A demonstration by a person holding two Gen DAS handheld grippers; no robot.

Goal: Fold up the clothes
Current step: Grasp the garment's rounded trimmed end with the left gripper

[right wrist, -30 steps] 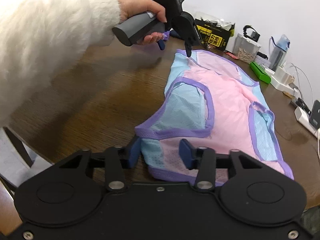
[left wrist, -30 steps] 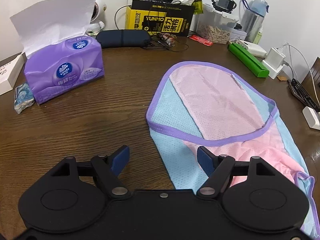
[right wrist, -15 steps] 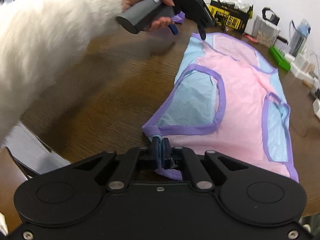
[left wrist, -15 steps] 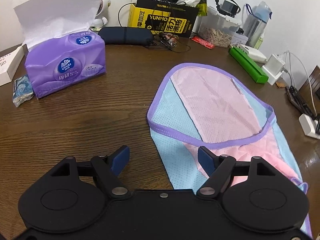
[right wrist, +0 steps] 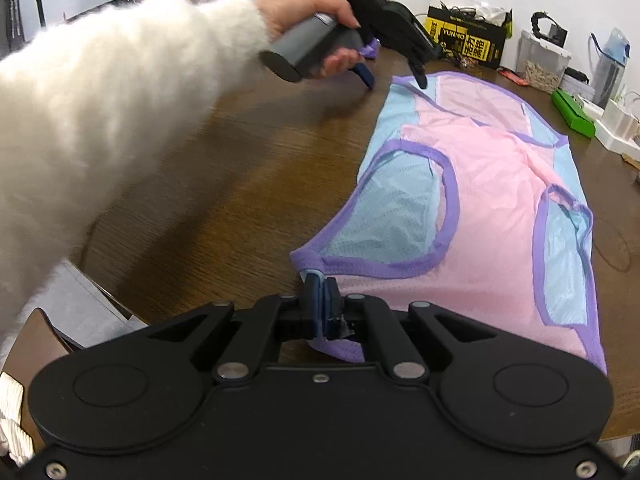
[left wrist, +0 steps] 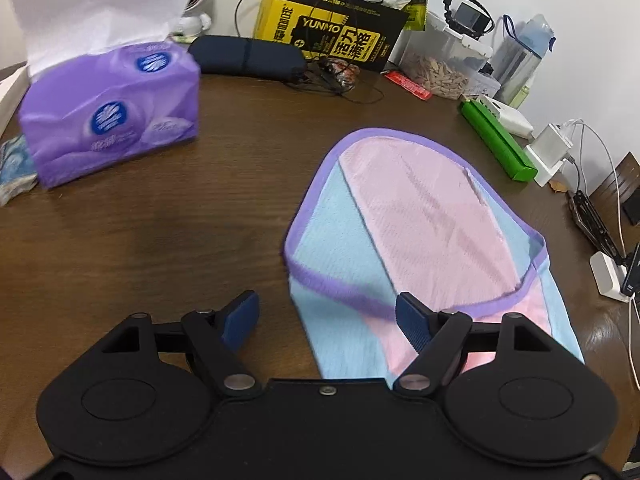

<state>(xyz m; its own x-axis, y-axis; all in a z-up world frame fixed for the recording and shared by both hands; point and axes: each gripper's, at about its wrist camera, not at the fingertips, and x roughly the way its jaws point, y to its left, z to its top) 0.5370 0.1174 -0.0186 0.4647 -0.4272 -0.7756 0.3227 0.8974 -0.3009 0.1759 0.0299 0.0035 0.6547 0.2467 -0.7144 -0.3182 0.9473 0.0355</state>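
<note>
The right gripper (right wrist: pixel 323 307), open around the near corner a second ago, has now clamped shut on the purple hem of the pink-and-blue mesh vest (right wrist: pixel 492 216) lying flat on the wooden table (right wrist: pixel 224 184); that corner is ready to lift. The left gripper (left wrist: pixel 327 322) hangs open above the far edge, gripping nothing; behind, a yellow-and-black box (left wrist: pixel 340 32) reads "YUNMO", and the purple tissue pack (left wrist: pixel 108 120) has a logo too blurred to read.

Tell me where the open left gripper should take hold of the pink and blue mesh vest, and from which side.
Grip the purple-trimmed corner of the vest nearest the left gripper, coming from the bare table side. That edge lies flat and free, mirroring the corner the right gripper already pinches, so both ends could probably lift together.
</note>
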